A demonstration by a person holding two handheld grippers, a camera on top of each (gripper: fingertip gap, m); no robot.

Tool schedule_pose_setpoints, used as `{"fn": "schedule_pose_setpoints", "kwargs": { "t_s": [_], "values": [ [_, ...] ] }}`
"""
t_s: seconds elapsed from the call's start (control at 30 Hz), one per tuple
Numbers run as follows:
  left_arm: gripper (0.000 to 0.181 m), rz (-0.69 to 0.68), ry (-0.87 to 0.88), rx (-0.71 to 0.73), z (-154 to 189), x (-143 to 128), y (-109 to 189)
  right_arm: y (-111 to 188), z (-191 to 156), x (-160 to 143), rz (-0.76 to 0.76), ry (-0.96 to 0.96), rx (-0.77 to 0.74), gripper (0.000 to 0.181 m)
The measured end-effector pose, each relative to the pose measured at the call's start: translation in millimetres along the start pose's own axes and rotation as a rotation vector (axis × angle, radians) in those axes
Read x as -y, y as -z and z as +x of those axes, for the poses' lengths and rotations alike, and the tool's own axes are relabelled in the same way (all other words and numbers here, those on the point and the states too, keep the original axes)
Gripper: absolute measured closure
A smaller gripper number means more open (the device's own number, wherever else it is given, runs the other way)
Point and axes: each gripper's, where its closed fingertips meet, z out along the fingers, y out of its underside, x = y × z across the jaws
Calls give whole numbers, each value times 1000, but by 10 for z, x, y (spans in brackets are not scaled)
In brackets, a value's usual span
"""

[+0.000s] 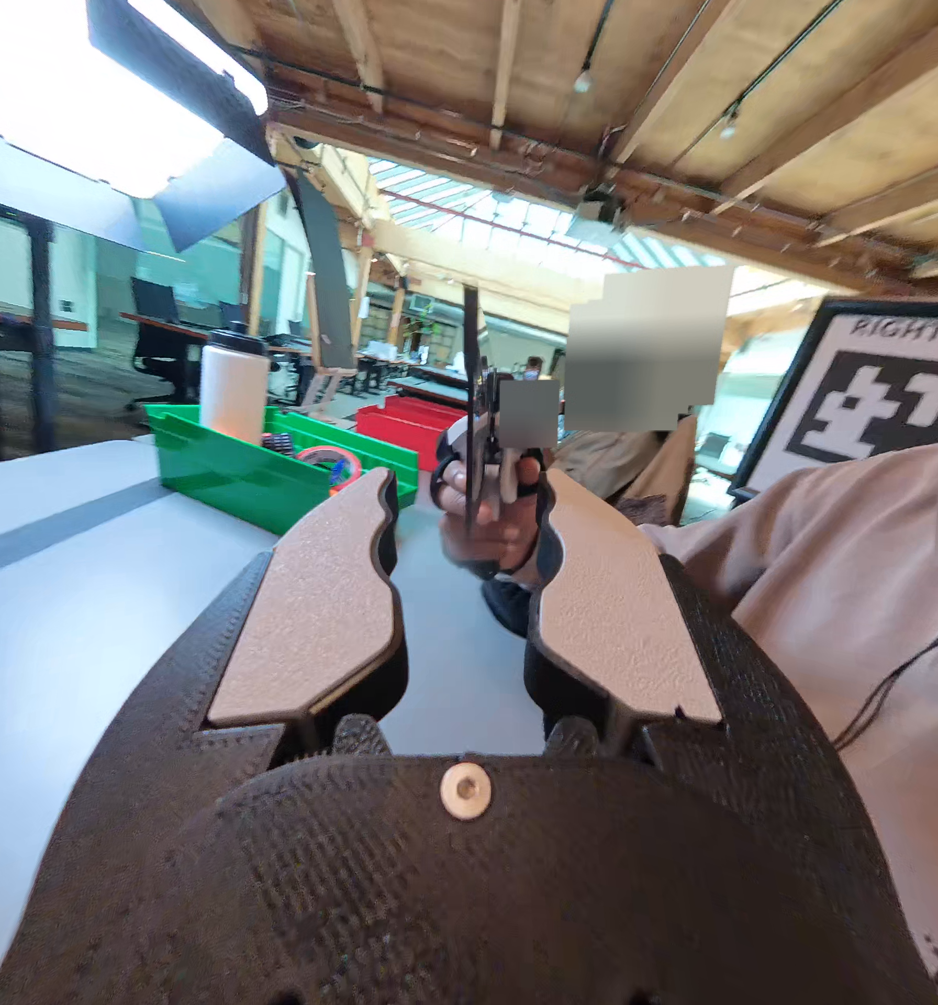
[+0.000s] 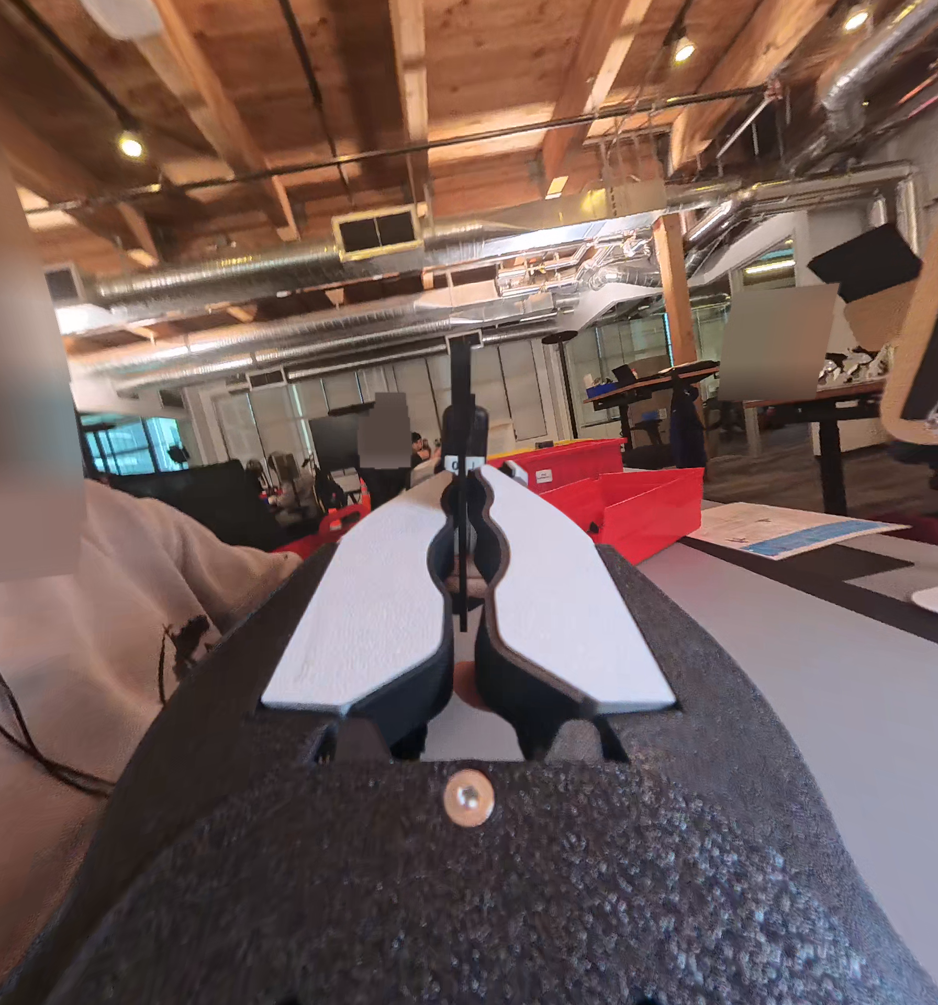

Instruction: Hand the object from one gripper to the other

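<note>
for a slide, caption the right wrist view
Right tongs shut on a thin black strip held upright, red bins behind.

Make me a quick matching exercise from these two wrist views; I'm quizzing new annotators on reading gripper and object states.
Things:
1. left gripper
2. right gripper
3. white bottle
4. tape roll

States:
a. lying in the green bin
b. fingers spread, empty
c. standing upright in the green bin
d. closed on the thin black strip

Pairs: 1-b, 2-d, 3-c, 4-a
</note>
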Motion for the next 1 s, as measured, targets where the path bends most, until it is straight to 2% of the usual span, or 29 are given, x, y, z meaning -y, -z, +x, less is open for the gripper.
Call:
{"fn": "schedule_pose_setpoints", "kwargs": {
  "t_s": [0.03,0.07,0.1,0.13,0.23,0.33,0.4,0.5,0.63,0.7,0.77,0.83,1.0],
  "values": [
    [134,-3,18,-30,52,-25,-27,-36,-57,-62,-29,36,18,180],
    [144,-22,23,-84,142,-68,-51,-70,-96,-135,-66,76,27,180],
    [164,-57,10,-142,243,-128,-66,-97,-122,-211,-108,128,27,179],
    [176,-100,-38,-137,260,-192,-79,-109,-147,-263,-140,185,28,179],
    [179,-211,-344,-30,200,-277,-52,-110,-104,-276,-199,323,-40,174],
    [179,-265,-655,66,244,-228,-48,-76,87,-262,-251,357,-177,158],
    [179,-312,-902,156,238,-194,-32,-34,187,-260,-269,262,-204,146],
    [179,-381,-1226,266,204,-202,-22,12,298,-268,-251,9,-199,131],
    [175,-455,-1574,346,158,-323,-50,38,421,-274,-165,-294,-210,125],
    [179,-483,-1734,414,112,-297,-41,69,515,-276,-120,-394,-248,120],
    [179,-496,-1750,405,109,-310,-28,128,592,-194,-45,-449,-272,122],
    [179,-505,-1782,430,91,-276,-21,115,551,-216,-54,-512,-230,126],
    [179,-580,-1916,385,68,-474,-64,-149,285,-495,-91,-641,-117,139]
  ]
}}
